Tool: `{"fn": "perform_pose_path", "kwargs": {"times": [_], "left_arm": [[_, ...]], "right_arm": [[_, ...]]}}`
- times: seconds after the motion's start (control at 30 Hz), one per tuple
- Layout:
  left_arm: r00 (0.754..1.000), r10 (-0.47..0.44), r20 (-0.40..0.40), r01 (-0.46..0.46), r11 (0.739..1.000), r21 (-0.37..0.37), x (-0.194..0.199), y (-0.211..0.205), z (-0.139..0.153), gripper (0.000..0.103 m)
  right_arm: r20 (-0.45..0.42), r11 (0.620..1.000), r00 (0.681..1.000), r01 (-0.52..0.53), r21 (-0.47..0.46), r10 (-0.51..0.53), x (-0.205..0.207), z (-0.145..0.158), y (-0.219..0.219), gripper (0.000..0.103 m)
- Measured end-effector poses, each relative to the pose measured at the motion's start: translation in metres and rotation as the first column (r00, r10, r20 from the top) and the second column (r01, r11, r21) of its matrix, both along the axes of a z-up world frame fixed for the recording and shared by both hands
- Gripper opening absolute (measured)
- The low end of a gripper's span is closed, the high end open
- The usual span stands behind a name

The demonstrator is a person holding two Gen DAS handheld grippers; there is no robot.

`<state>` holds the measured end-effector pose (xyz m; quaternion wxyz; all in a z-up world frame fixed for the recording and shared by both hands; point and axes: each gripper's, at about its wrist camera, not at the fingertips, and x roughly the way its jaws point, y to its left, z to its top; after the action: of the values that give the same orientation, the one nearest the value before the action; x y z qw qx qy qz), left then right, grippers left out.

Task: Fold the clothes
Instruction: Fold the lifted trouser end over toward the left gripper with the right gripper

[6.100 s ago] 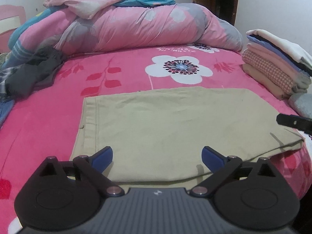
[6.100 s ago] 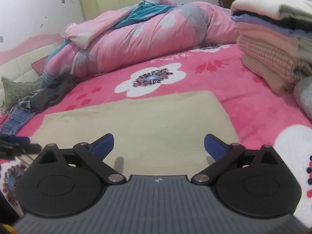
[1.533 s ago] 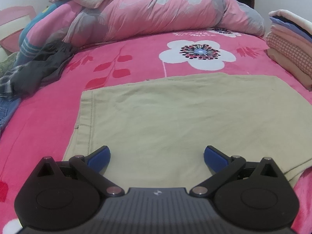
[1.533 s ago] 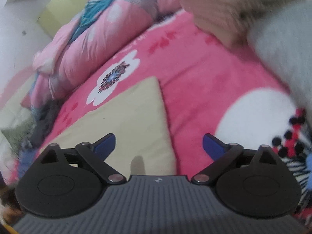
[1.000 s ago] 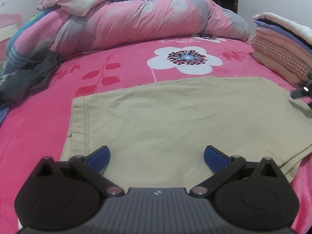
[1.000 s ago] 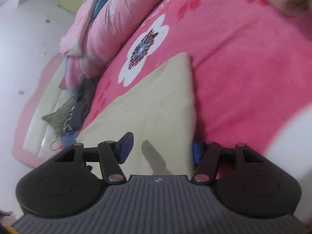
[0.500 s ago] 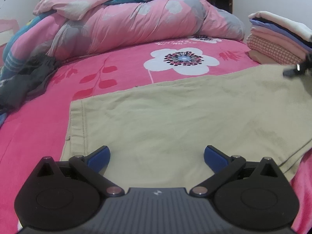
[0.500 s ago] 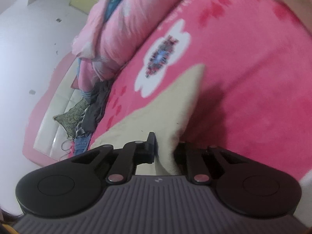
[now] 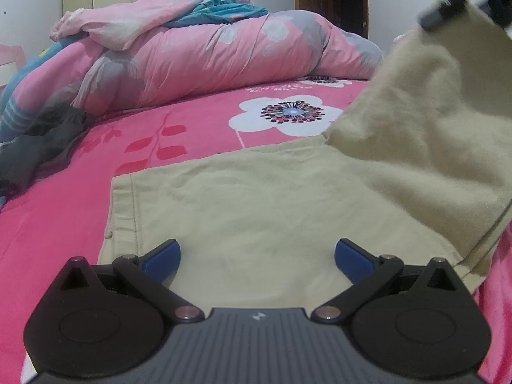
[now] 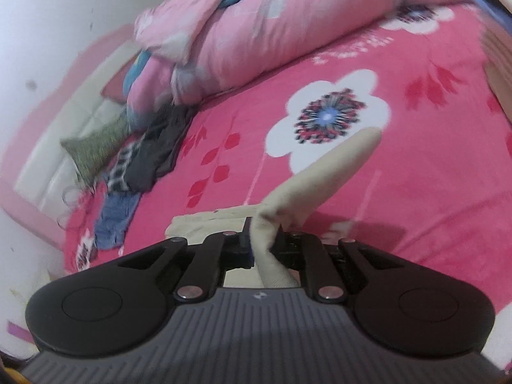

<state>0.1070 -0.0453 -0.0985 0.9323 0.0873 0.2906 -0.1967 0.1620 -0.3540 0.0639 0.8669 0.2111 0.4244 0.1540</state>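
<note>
item: beige trousers [image 9: 288,211], on bed [image 9: 192,128]; soft, light, limp, likely sags. right gripper [image 10: 262,246] jaws clamped on hem at 2 o'clock, raised. left gripper [image 9: 257,256] jaws wide, empty. best hold: hems, waistband.

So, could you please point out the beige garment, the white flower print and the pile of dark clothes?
beige garment [image 9: 256,211]: left wrist view, flat middle.
white flower print [image 10: 326,118]: right wrist view, dark centre.
pile of dark clothes [image 10: 160,150]: right wrist view, grey fabric.
</note>
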Motion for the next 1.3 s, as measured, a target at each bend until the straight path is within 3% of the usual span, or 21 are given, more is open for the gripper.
{"fn": "perform_pose_path", "kwargs": {"times": [0.13, 0.3, 0.4, 0.47, 0.57, 0.63, 0.73, 0.87, 1.0, 1.1, 1.17, 1.23, 1.3], "left_arm": [[1.000, -0.010, -0.009, 0.009, 0.999, -0.042, -0.004, 0.011, 0.005, 0.103], [1.000, -0.010, -0.012, 0.008, 0.992, -0.129, -0.023, 0.056, 0.023, 0.103], [1.000, 0.008, -0.013, -0.010, 0.985, -0.174, -0.033, 0.087, 0.032, 0.103], [0.999, 0.018, -0.027, -0.023, 0.978, -0.208, -0.037, 0.107, 0.034, 0.103], [0.997, 0.044, -0.065, -0.058, 0.970, -0.238, -0.037, 0.125, 0.030, 0.103], [0.995, 0.061, -0.083, -0.080, 0.964, -0.252, -0.035, 0.134, 0.028, 0.103], [0.992, 0.084, -0.096, -0.107, 0.961, -0.256, -0.031, 0.139, 0.026, 0.103], [0.986, 0.112, -0.125, -0.144, 0.945, -0.294, -0.028, 0.148, 0.024, 0.103], [0.969, 0.166, -0.184, -0.225, 0.899, -0.376, -0.028, 0.174, 0.021, 0.102], [0.958, 0.185, -0.218, -0.268, 0.850, -0.454, -0.027, 0.197, 0.024, 0.101], [0.956, 0.184, -0.226, -0.276, 0.825, -0.494, -0.024, 0.206, 0.029, 0.101], [0.958, 0.171, -0.231, -0.272, 0.803, -0.530, -0.020, 0.211, 0.034, 0.100], [0.961, 0.140, -0.238, -0.256, 0.780, -0.571, -0.014, 0.211, 0.038, 0.100]], "right_arm": [[-0.034, 0.990, 0.995, -0.092, -0.104, 0.089, 0.022, 0.018, 0.064, 0.007], [-0.111, 0.955, 0.967, -0.247, -0.163, 0.231, 0.058, 0.008, 0.159, 0.009], [-0.185, 0.928, 0.936, -0.332, -0.172, 0.300, 0.076, -0.027, 0.216, 0.017], [-0.247, 0.911, 0.910, -0.379, -0.165, 0.334, 0.086, -0.059, 0.248, 0.028], [-0.290, 0.920, 0.890, -0.385, -0.068, 0.351, 0.089, -0.083, 0.271, 0.048], [-0.233, 0.923, 0.897, -0.384, 0.003, 0.375, 0.084, -0.074, 0.270, 0.059], [-0.142, 0.920, 0.910, -0.375, 0.113, 0.389, 0.073, -0.051, 0.262, 0.062], [0.026, 0.885, 0.915, -0.397, 0.243, 0.403, 0.052, -0.016, 0.244, 0.063], [0.217, 0.876, 0.921, -0.379, 0.298, 0.324, 0.012, 0.002, 0.194, 0.063], [0.289, 0.917, 0.928, -0.311, 0.252, 0.235, -0.019, -0.005, 0.149, 0.063], [0.324, 0.952, 0.923, -0.265, 0.153, 0.205, -0.040, -0.015, 0.128, 0.066], [0.346, 0.968, 0.913, -0.245, 0.045, 0.215, -0.060, -0.029, 0.120, 0.074], [0.383, 0.959, 0.880, -0.273, -0.077, 0.281, -0.077, -0.040, 0.126, 0.084]]}}
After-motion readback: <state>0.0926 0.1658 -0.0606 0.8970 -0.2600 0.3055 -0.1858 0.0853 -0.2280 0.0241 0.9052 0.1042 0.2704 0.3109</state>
